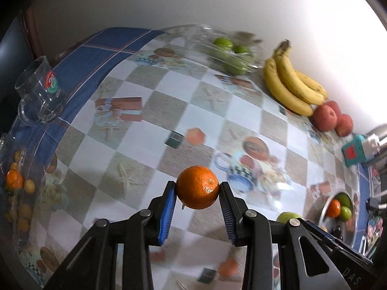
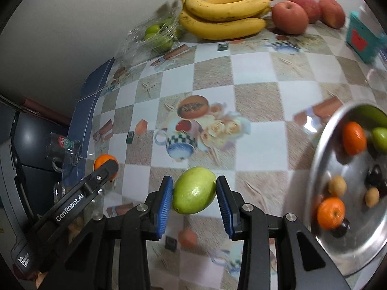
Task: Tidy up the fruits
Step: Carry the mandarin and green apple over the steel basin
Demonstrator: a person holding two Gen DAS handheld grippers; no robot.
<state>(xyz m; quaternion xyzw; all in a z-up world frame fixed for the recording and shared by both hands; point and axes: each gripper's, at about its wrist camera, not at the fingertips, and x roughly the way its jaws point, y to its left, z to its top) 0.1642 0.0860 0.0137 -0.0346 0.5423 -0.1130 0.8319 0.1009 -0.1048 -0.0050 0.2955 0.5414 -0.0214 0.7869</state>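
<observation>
My left gripper [image 1: 197, 188] is shut on an orange tangerine [image 1: 197, 186], held above the checked tablecloth. In the right wrist view that same tangerine [image 2: 102, 160] shows behind the left gripper's finger at the left. My right gripper [image 2: 194, 191] is shut on a green oval fruit [image 2: 194, 190], its blue pads against both sides; this fruit [image 1: 287, 216] peeks out low right in the left wrist view. A metal bowl [image 2: 321, 149] at the right holds tangerines, green fruit, dark and small tan fruits. Bananas [image 2: 222, 12], red apples [image 2: 290, 17] and a clear bag of green fruit [image 2: 157, 35] lie along the far wall.
A glass mug [image 1: 40, 91] stands on the blue cloth border at the table's left edge. A clear container with small orange fruits [image 1: 17, 183] sits further left. A teal box [image 1: 354, 151] rests near the apples. The metal bowl [image 1: 325, 207] lies at the right edge.
</observation>
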